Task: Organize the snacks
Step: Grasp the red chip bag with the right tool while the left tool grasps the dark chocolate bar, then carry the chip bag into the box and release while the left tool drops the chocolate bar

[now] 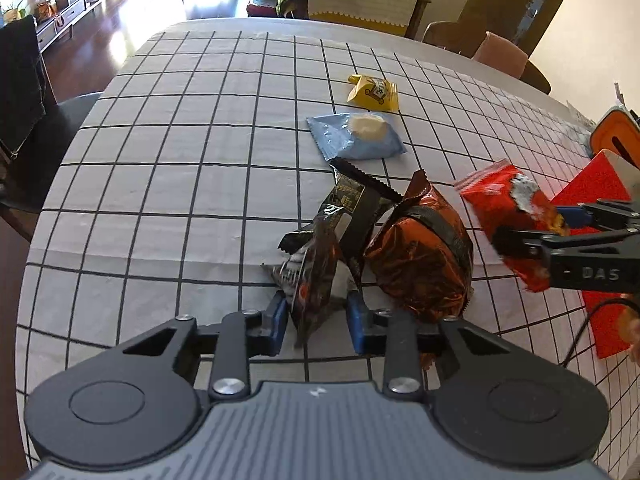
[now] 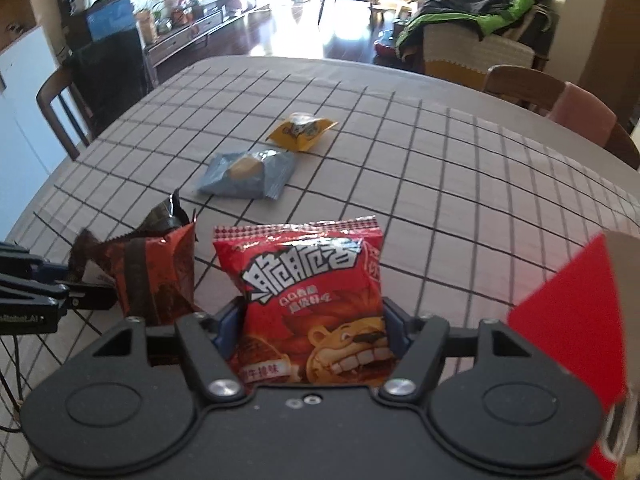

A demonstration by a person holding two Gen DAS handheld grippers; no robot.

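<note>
Sunlit living-room floor and a low sideboard lie beyond a table under a grey grid-checked tablecloth (image 1: pixel 160 184). On it the left gripper (image 1: pixel 316 320) pinches a dark snack packet (image 1: pixel 316 276) beside a brown foil packet (image 1: pixel 420 256). Right gripper (image 2: pixel 312 332) clamps a red snack bag (image 2: pixel 308 296) upright above the cloth; blue packet (image 1: pixel 356 136) and yellow packet (image 1: pixel 374 92) lie farther off.

Left gripper (image 1: pixel 316 318) angled down, pads pinching dark packet; right gripper (image 2: pixel 312 332) clamped on red packet
</note>
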